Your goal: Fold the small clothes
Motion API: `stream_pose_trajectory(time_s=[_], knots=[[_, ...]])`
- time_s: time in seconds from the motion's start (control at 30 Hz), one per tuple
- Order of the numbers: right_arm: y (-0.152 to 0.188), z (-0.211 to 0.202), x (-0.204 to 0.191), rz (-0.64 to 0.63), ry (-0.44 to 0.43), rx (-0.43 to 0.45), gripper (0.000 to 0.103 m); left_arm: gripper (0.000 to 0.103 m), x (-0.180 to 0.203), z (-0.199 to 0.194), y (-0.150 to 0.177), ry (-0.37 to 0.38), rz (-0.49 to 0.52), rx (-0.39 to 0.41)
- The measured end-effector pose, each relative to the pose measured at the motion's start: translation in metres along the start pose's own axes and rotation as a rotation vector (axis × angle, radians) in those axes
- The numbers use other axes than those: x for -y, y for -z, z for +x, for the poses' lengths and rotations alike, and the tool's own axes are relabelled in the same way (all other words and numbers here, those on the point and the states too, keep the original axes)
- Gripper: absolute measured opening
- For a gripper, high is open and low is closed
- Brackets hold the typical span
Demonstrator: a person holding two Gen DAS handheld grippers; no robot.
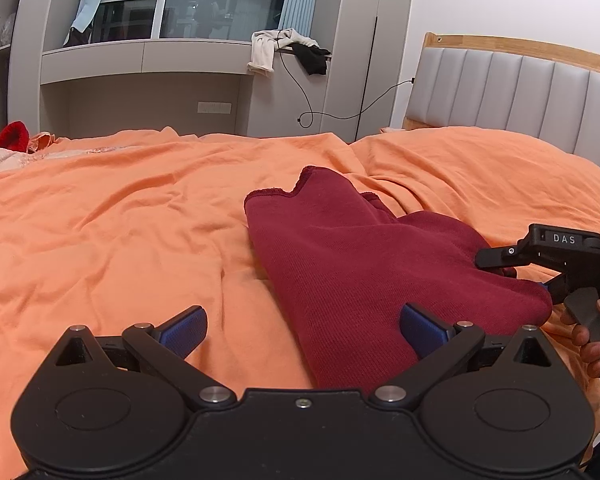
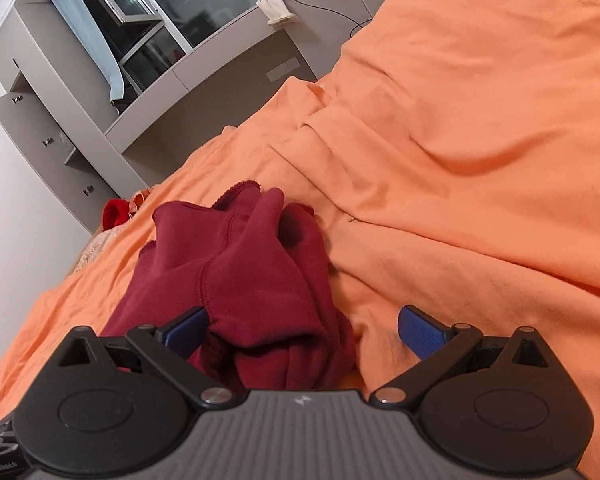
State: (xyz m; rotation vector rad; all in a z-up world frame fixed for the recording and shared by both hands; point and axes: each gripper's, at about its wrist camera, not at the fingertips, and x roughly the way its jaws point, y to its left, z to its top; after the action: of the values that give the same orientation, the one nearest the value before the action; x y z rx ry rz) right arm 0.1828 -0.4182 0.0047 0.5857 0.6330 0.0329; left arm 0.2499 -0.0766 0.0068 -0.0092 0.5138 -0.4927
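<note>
Garment (image 1: 340, 264), dark red knit, lies bunched on the orange bed cover (image 1: 120, 220), one flat panel running toward the left gripper (image 1: 303, 326) and a thick rumpled fold under the right gripper (image 2: 303, 326). Left jaws stand wide open over the near hem, pressing nothing; right jaws stand fully open with the rolled edge between the pads (image 2: 188, 330), not pinched. Judgement: pinch a single layer at each near corner, pull taut and flat, then fold, or the inner bunching gets trapped.

Black tongs (image 1: 303, 327), blue ribbed pads (image 1: 186, 326), silver screws, possibly "DAS" marking.
</note>
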Motion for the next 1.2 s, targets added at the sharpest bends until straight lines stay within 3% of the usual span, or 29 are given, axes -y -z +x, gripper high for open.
stream_pose_trajectory(time_s=[0.6,0.8,0.9,1.07,1.2], knots=[[0.005,0.004,-0.004,-0.013,0.017,0.002,0.103,0.103,-0.004,-0.002,-0.003,0.021,-0.024,0.000],[0.003,0.000,0.003,0.076,-0.128,0.015,0.103,0.103,-0.019,-0.006,-0.018,0.118,-0.114,0.030],[0.004,0.004,0.003,0.081,-0.119,0.017,0.096,0.103,-0.021,0.004,-0.024,0.130,-0.134,0.013],[0.008,0.006,-0.005,0.029,-0.084,0.030,0.082,0.103,-0.031,0.033,-0.020,0.135,-0.199,-0.092],[0.010,0.003,-0.007,0.018,-0.095,0.046,0.072,0.103,-0.034,0.035,-0.016,0.150,-0.213,-0.094]])
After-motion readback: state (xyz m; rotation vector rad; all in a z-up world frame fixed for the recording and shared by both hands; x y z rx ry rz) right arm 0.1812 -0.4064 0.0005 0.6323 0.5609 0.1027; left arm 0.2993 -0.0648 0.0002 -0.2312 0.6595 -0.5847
